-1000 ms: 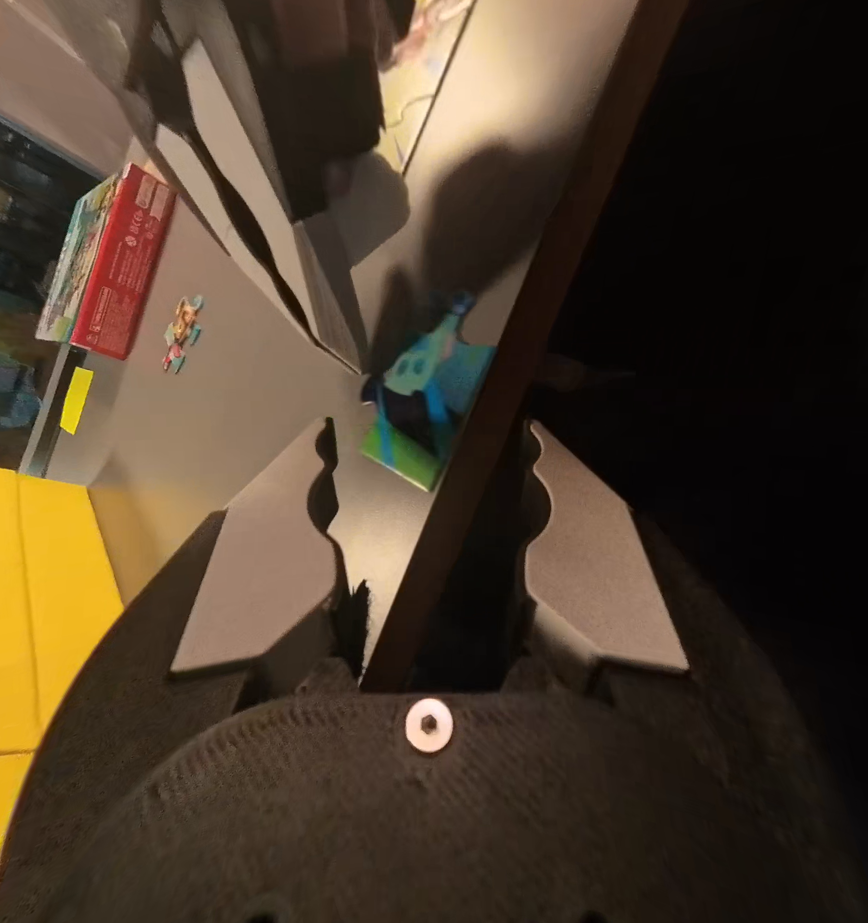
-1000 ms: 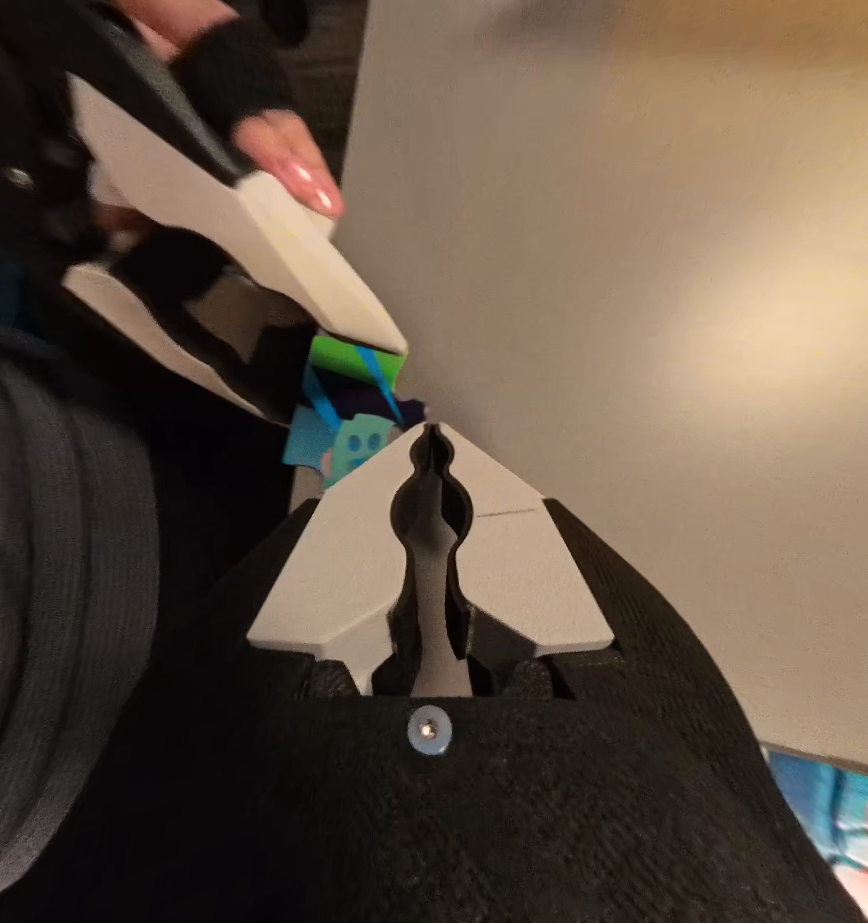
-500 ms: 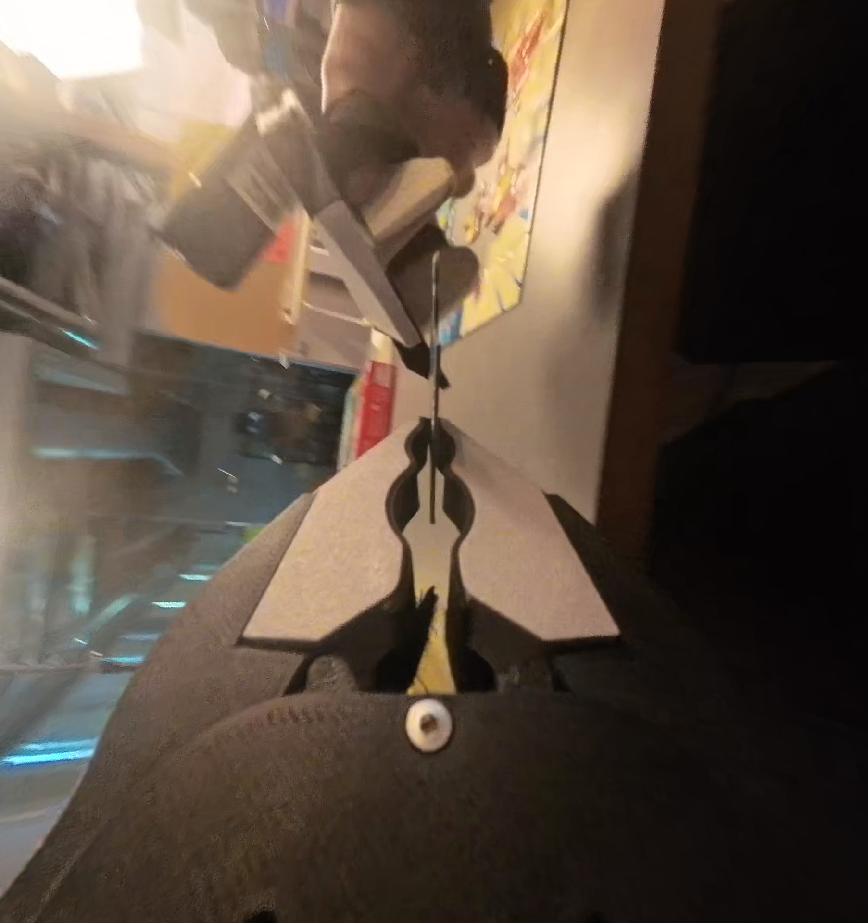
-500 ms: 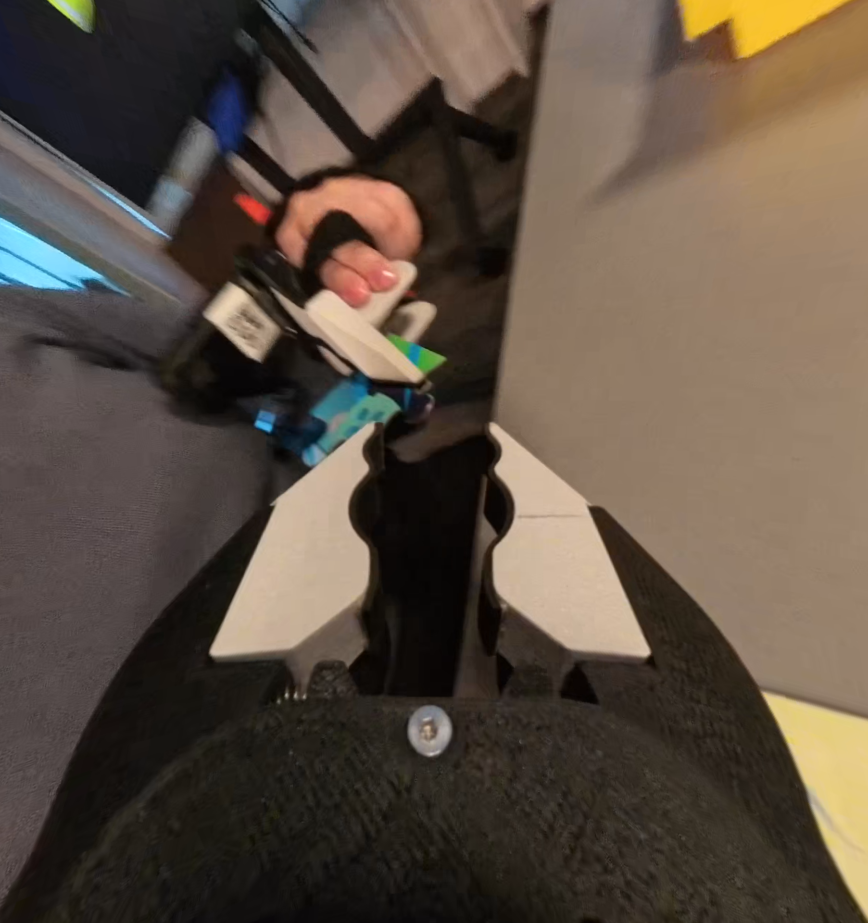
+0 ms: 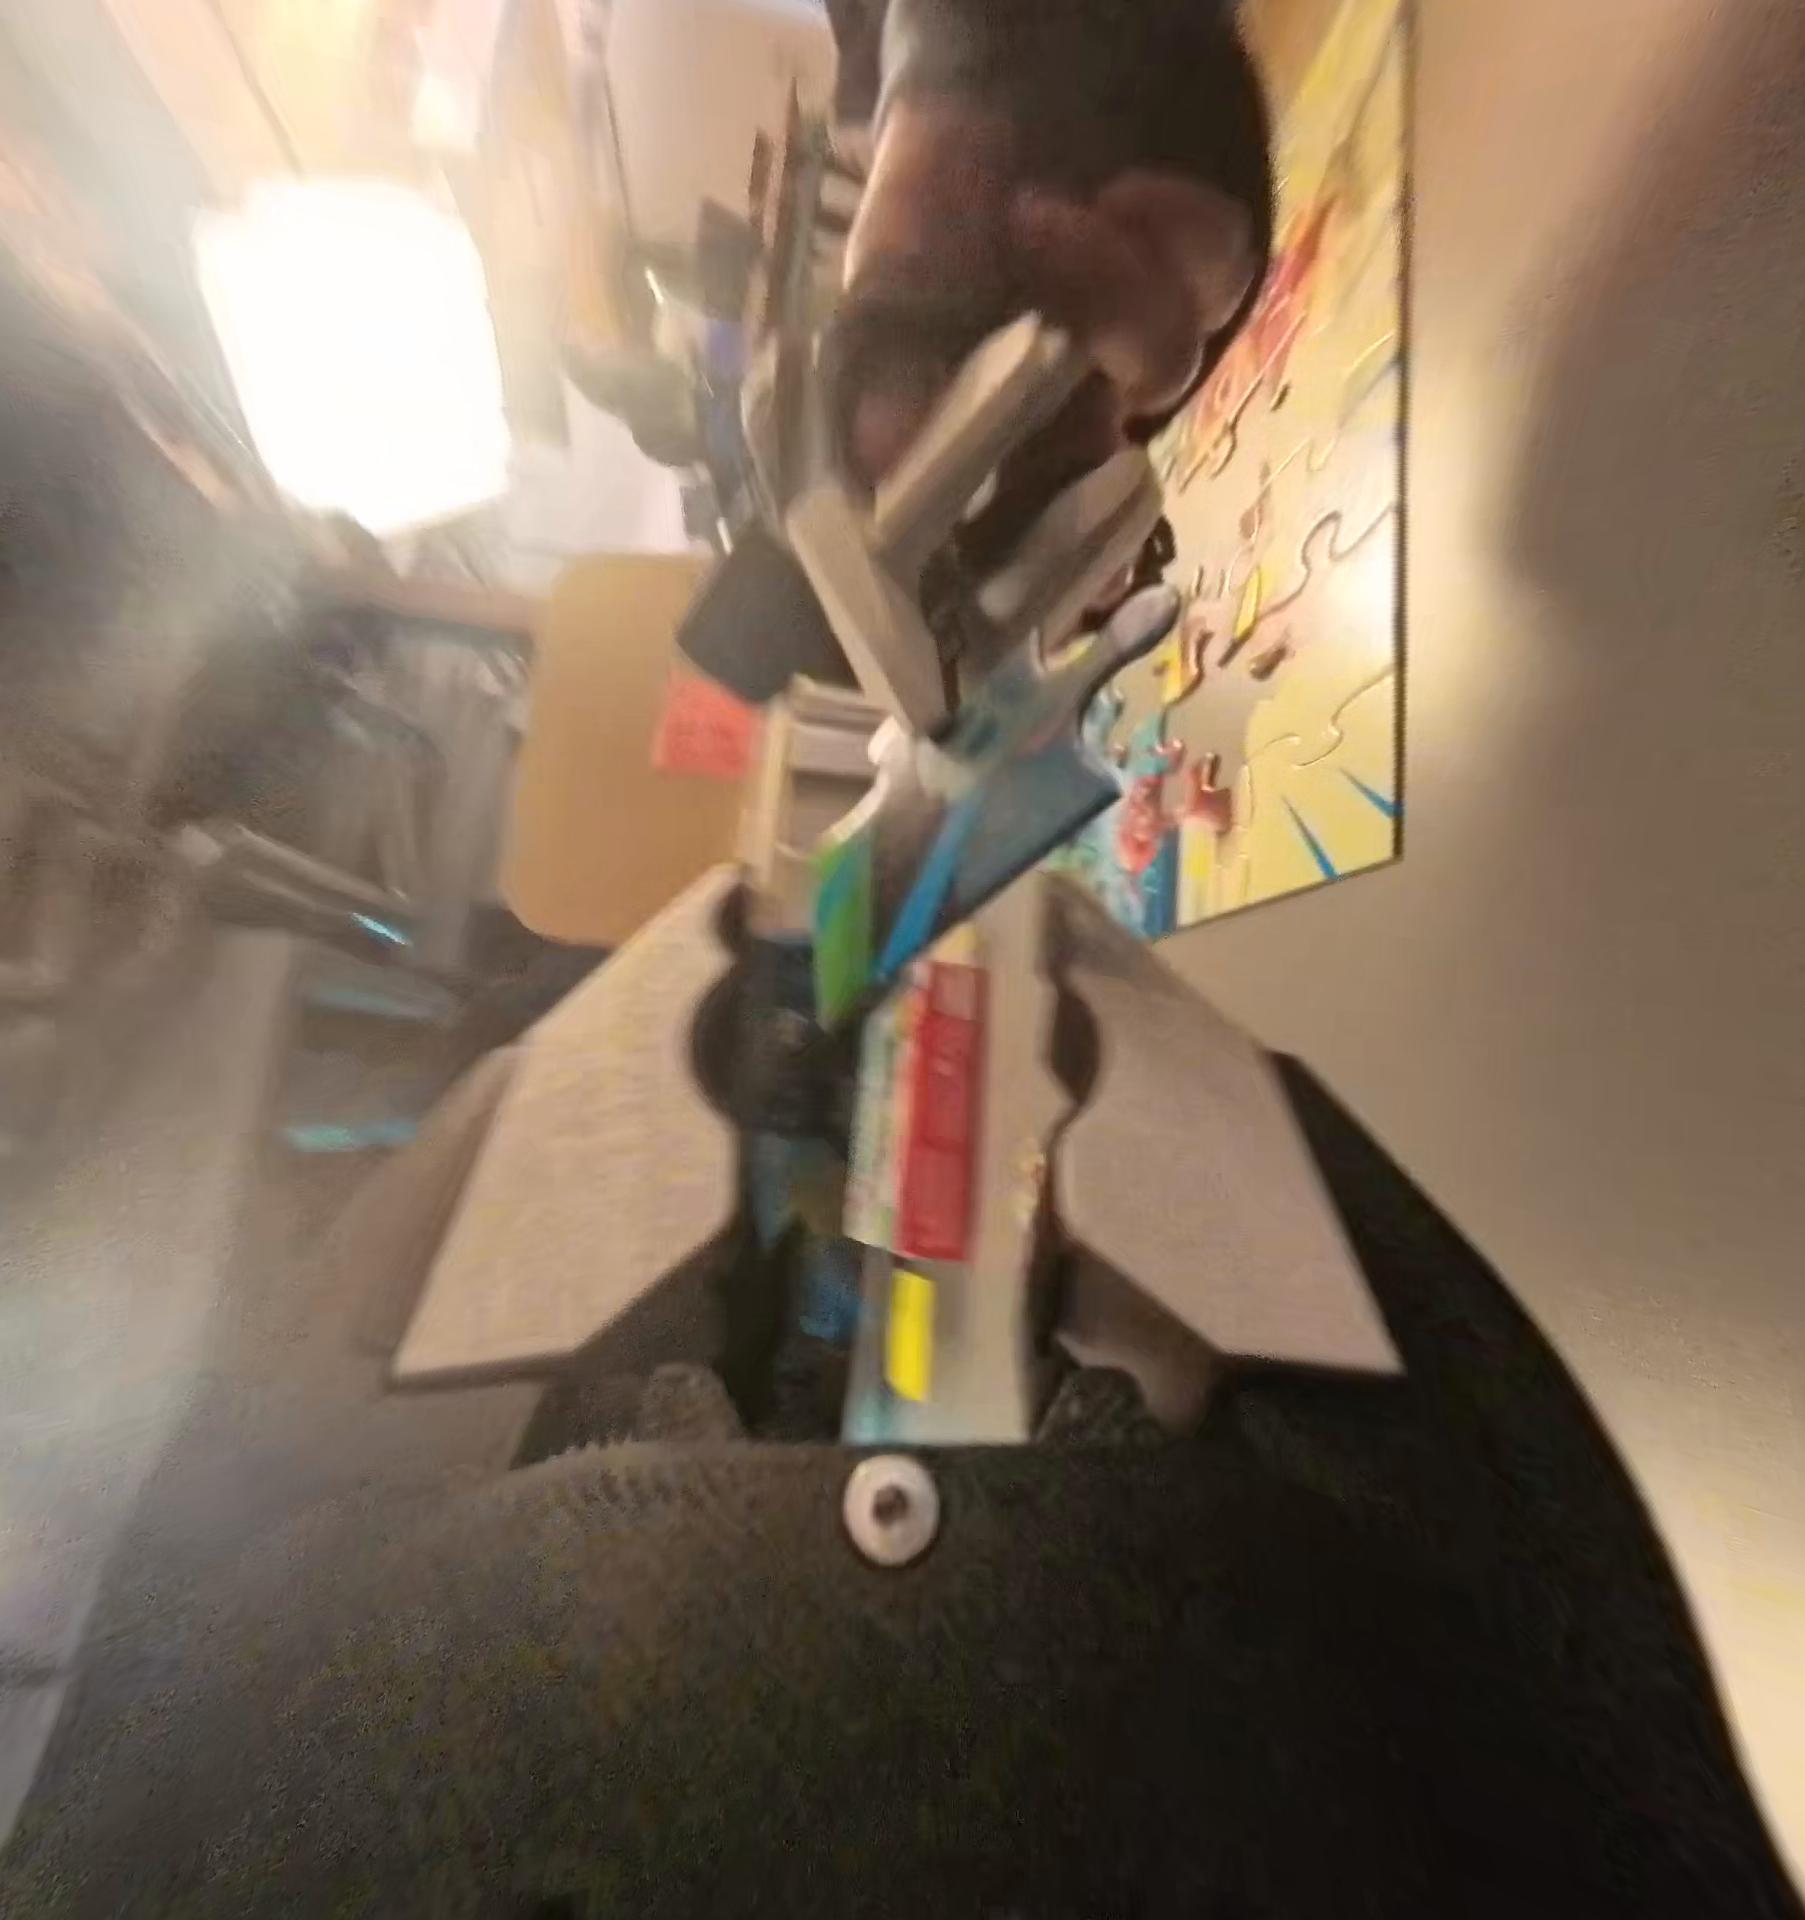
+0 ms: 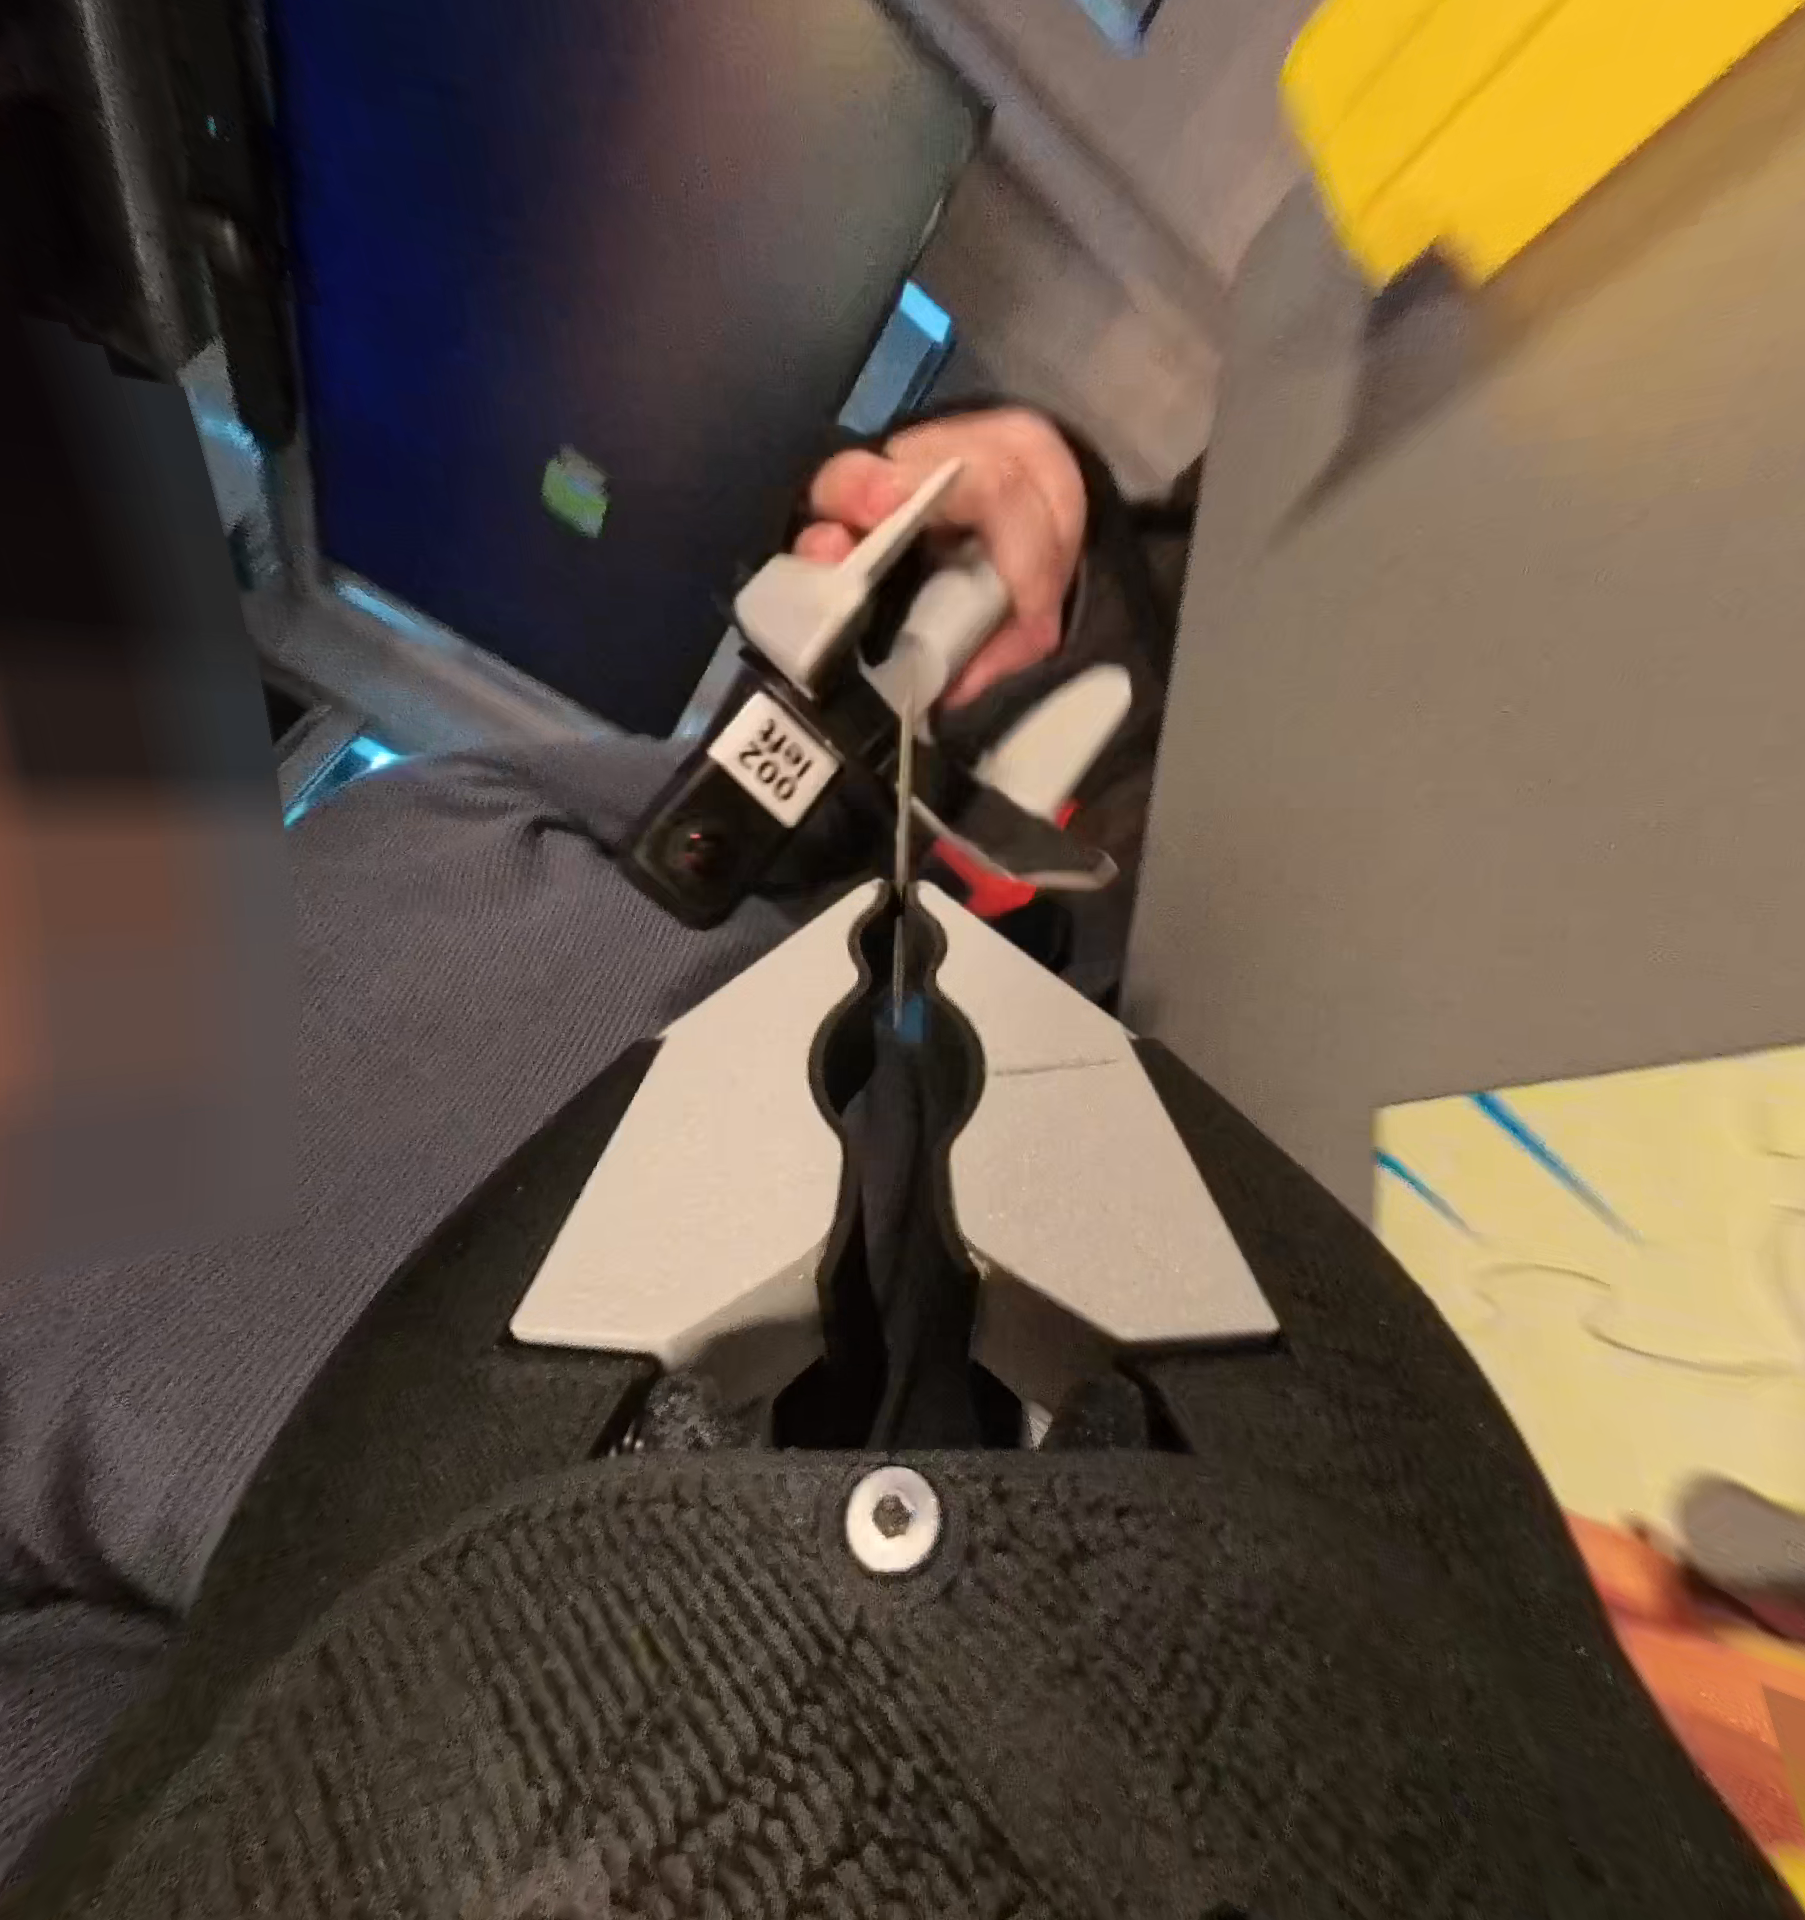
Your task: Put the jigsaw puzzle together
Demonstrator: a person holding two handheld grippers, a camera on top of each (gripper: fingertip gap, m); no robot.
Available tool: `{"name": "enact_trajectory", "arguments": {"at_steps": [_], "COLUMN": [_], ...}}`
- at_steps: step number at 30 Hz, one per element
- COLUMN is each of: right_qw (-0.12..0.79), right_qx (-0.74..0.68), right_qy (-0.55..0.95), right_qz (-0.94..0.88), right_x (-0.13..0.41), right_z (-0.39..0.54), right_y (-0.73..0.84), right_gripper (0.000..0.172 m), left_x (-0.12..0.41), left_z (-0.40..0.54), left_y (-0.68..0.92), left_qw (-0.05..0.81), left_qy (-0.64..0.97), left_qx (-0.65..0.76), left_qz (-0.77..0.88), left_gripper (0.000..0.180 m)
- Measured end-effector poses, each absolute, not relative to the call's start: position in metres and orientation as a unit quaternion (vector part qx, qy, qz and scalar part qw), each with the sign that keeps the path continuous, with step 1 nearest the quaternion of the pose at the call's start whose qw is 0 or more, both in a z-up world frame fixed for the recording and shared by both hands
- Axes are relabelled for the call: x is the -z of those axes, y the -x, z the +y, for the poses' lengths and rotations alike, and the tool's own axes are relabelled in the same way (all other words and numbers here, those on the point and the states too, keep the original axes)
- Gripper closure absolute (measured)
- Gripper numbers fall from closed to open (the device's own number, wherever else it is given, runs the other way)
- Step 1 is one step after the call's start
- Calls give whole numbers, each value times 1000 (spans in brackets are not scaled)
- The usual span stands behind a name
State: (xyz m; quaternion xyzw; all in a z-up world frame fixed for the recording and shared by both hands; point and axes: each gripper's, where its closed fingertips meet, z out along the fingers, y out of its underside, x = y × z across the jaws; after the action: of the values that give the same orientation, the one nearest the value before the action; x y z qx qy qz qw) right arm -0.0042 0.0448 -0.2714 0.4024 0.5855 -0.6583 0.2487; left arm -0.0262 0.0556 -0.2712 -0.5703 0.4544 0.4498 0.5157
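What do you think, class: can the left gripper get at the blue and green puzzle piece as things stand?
Probably yes. The left gripper is open, and the puzzle piece, pinched by the right gripper, pokes a corner between the left fingers. Nothing seems to stand in the way.

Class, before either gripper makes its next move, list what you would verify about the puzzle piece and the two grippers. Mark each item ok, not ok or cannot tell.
1. Right gripper shut on the puzzle piece: ok, its tips pinch the thin edge.
2. Left gripper open: ok, its fingers stand apart.
3. Left fingers not touching the piece: looks ok, with gaps on both sides, though the view is blurred.
4. Piece clear of the left gripper: not ok, its green corner lies between the fingertips.
5. Open slot on the puzzle board: cannot tell, too blurred.
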Motion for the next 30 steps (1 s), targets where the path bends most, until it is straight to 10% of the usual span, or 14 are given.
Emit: {"name": "enact_trajectory", "arguments": {"at_steps": [2, 8, 13, 17, 24, 30], "right_qw": [172, 7, -35, -52, -316, -289], "right_qx": [688, 739, 718, 715, 507, 456], "right_qy": [-415, -396, -390, -399, -486, -526], "right_qz": [570, 546, 575, 571, 639, 657], "right_x": [264, 242, 251, 257, 303, 340], "right_z": [74, 133, 150, 168, 262, 274], "right_y": [17, 43, 59, 72, 100, 94], "right_gripper": [172, 172, 172, 172, 158, 168], "left_x": [274, 256, 232, 247, 295, 343], "left_z": [70, 119, 148, 161, 201, 226], "left_y": [39, 47, 75, 80, 127, 146], "left_qw": [557, 645, 643, 599, 477, 377], "left_qy": [652, 747, 674, 682, 767, 793], "left_qx": [-353, 98, 364, 419, 417, 449], "left_qz": [374, 128, 9, 16, -99, -167], "left_gripper": [98, 104, 150, 180, 180, 180]}}
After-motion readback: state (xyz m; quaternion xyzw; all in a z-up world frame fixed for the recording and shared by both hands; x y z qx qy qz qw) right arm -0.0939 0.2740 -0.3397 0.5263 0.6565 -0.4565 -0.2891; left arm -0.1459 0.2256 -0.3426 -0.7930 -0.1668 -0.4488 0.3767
